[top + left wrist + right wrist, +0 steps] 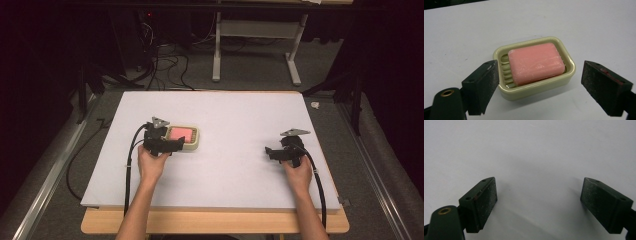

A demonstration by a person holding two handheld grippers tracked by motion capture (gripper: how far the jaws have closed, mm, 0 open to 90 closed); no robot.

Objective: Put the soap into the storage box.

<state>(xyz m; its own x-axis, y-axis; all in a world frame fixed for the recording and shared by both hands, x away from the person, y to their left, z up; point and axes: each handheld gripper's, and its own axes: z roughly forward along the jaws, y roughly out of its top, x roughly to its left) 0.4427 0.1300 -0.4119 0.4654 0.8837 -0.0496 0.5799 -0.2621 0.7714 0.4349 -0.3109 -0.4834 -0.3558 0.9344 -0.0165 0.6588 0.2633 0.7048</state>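
Note:
A pink bar of soap (pixel 535 62) lies in a cream soap dish (pixel 567 57) with a ribbed floor, on the white table top. In the high view the soap dish (pixel 194 143) sits left of the middle, with the soap (pixel 179 133) inside it. My left gripper (pixel 176 144) is open right at the dish's near side; in the left gripper view its jaws stand wide apart on either side of the dish's near end, not touching it. My right gripper (pixel 268 152) is open over bare table at the right, with nothing between its jaws (pixel 539 200).
The white board (pixel 240 115) covers a wooden table whose front edge (pixel 215 222) shows near the person. A white desk frame (pixel 255 45) and cables (pixel 165 65) stand on the floor beyond. Black cables trail from both grippers off the near side.

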